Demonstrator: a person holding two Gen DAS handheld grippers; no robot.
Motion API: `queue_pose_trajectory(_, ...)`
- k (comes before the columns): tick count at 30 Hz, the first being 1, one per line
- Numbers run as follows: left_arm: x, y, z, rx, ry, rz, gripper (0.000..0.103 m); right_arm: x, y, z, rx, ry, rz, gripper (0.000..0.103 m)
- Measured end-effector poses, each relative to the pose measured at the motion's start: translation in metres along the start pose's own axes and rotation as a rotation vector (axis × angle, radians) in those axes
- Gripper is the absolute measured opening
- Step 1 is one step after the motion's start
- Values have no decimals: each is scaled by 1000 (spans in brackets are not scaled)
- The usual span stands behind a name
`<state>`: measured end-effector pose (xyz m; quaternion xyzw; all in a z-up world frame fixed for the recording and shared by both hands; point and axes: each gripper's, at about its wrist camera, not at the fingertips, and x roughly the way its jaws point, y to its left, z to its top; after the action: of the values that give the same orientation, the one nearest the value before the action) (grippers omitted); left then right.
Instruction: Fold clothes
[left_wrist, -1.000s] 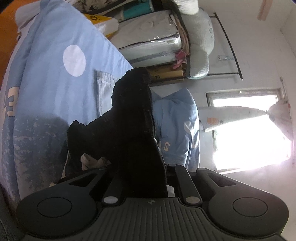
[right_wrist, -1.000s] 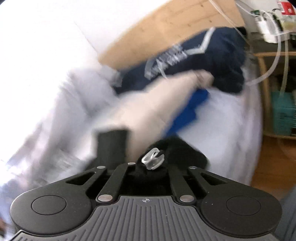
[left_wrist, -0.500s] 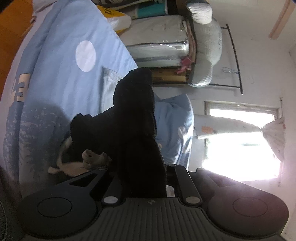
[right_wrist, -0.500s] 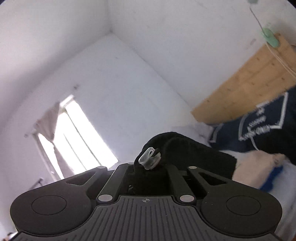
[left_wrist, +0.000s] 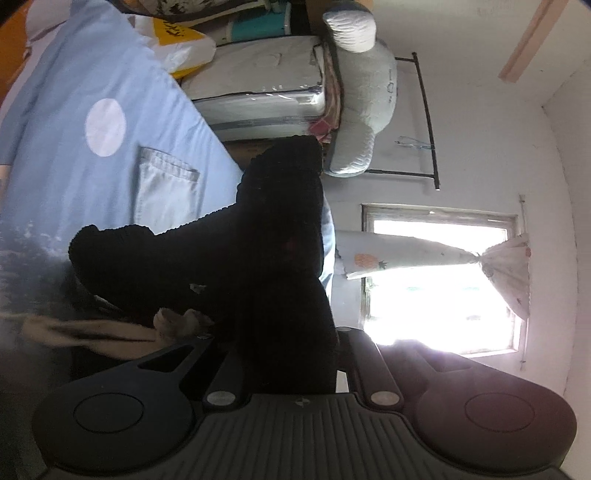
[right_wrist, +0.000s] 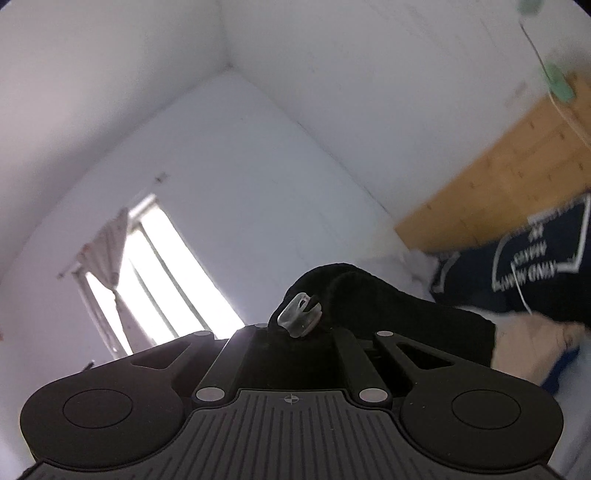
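Left tool (left_wrist: 291, 354): pinching the black knit garment (left_wrist: 229, 251), which is hanging above the blue bedsheet (left_wrist: 74, 74).
Right tool (right_wrist: 295, 339): clamping the same garment (right_wrist: 388, 314) (clear clip (right_wrist: 300, 314) sitting just above the fingers).

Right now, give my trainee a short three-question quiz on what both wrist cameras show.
1. True or false: the left gripper has its jaws closed on a black knitted garment.
2. In the right wrist view, what small thing sits on the black fabric pinched by the right gripper? A) a clear plastic clip B) a red button C) a metal zipper
3. Fill in: in the left wrist view, the bedding behind the garment is a light ____ sheet with a white dot.

Key: 1 true; 2 A, the clear plastic clip; 3 blue.
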<state>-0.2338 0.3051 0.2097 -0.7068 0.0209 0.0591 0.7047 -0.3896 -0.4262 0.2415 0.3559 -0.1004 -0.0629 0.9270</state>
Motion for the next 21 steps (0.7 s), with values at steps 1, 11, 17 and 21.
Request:
queue_pose_trajectory(1,4,-4,-1,4,-3,-2,12,6,-3,-2,11,13,-7,3)
queue_pose_trajectory(11,116,-54,-34,91,-34,56,12,152,-29,-12,58,75,-40,3)
queue_pose_trajectory(17,261,-122,-95,145,22,99,12,307,-35,8,113,35,-48,3)
queue_pose_trajectory(21,343,-209,-152,227,130,-32,12,356,-6,78,68,-120,-3,3)
